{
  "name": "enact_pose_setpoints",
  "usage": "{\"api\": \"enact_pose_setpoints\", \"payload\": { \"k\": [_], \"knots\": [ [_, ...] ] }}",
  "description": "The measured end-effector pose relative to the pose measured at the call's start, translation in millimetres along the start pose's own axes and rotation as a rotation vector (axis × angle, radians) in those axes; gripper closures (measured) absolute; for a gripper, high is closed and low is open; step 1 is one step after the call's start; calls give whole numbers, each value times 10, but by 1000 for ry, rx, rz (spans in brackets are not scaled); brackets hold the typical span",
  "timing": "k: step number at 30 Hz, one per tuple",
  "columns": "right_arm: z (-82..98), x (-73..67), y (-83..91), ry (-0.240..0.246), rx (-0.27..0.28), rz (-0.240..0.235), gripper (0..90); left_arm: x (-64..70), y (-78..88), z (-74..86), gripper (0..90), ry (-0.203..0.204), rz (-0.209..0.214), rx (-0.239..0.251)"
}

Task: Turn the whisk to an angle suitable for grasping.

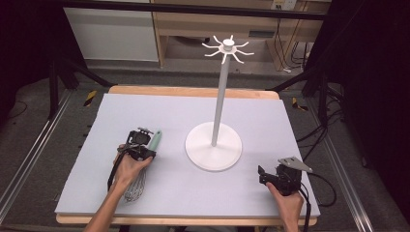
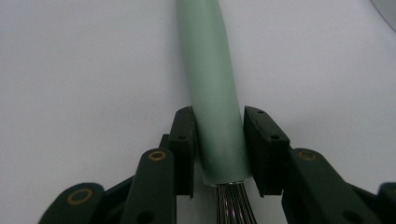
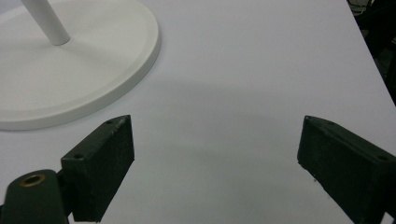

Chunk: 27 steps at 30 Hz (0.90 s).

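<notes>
Already the left tool (image 2: 218, 151) sits astride the whisk (image 1: 145, 162), its jaws pressed against both sides of the green handle (image 2: 212, 88) just above where the wires (image 1: 136, 187) begin. The whisk lies flat on the table (image 1: 270, 121), its long axis running away from the person, handle tip toward the white hook stand (image 1: 220, 104) just right of it. The right tool (image 1: 270, 176) rests released and empty near the table's right front, well apart from the whisk, so the left hand (image 1: 126, 166) is plainly nearer for any lift toward the stand.

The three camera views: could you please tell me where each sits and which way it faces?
High view: above the person's side, facing forward and down on the table; forearms, both grippers.
Left gripper view: on the left gripper, along jaws around the whisk.
Right gripper view: on the right gripper, toward the stand, shared with the high view.
</notes>
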State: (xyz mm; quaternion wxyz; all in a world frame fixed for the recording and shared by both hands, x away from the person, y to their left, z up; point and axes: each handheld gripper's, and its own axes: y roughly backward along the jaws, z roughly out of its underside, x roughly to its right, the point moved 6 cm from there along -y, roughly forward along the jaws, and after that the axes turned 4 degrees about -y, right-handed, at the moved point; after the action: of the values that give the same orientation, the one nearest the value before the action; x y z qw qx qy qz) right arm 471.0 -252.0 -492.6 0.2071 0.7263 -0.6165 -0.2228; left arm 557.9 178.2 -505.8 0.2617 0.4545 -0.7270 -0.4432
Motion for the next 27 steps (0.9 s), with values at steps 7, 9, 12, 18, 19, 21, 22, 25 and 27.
{"api": "enact_pose_setpoints", "payload": {
  "k": [7, 9, 12, 18, 19, 21, 22, 25, 27],
  "knots": [
    [2, 3, 0, -1, -2, -1, 114, 13, 21, 6, 658, -10, 8, 3],
    [1, 10, 0, 2, -1, -1, 114, 14, 73, 10, 663, -17, 8, 10],
    [1, 11, 2, -2, -1, -2, 114, 14, 166, -3, 683, -10, 21, 41],
    [1, 7, 3, -1, -1, -3, 114, 15, 269, 3, 687, -32, 21, 63],
    [2, 5, 4, -2, -3, -2, 115, 10, 270, 9, 687, -30, 19, 63],
    [2, 3, 7, -6, -3, -4, 115, 1, 276, 18, 688, -28, 24, 68],
    [1, 4, 7, -5, -1, -4, 115, -1, 285, 21, 687, -29, 24, 67],
    [2, 7, 6, -7, -3, -3, 115, 6, 328, 27, 687, -29, 31, 84],
    [2, 8, 4, -5, -3, -2, 115, 16, 372, 22, 688, -25, 44, 104]
  ]
}}
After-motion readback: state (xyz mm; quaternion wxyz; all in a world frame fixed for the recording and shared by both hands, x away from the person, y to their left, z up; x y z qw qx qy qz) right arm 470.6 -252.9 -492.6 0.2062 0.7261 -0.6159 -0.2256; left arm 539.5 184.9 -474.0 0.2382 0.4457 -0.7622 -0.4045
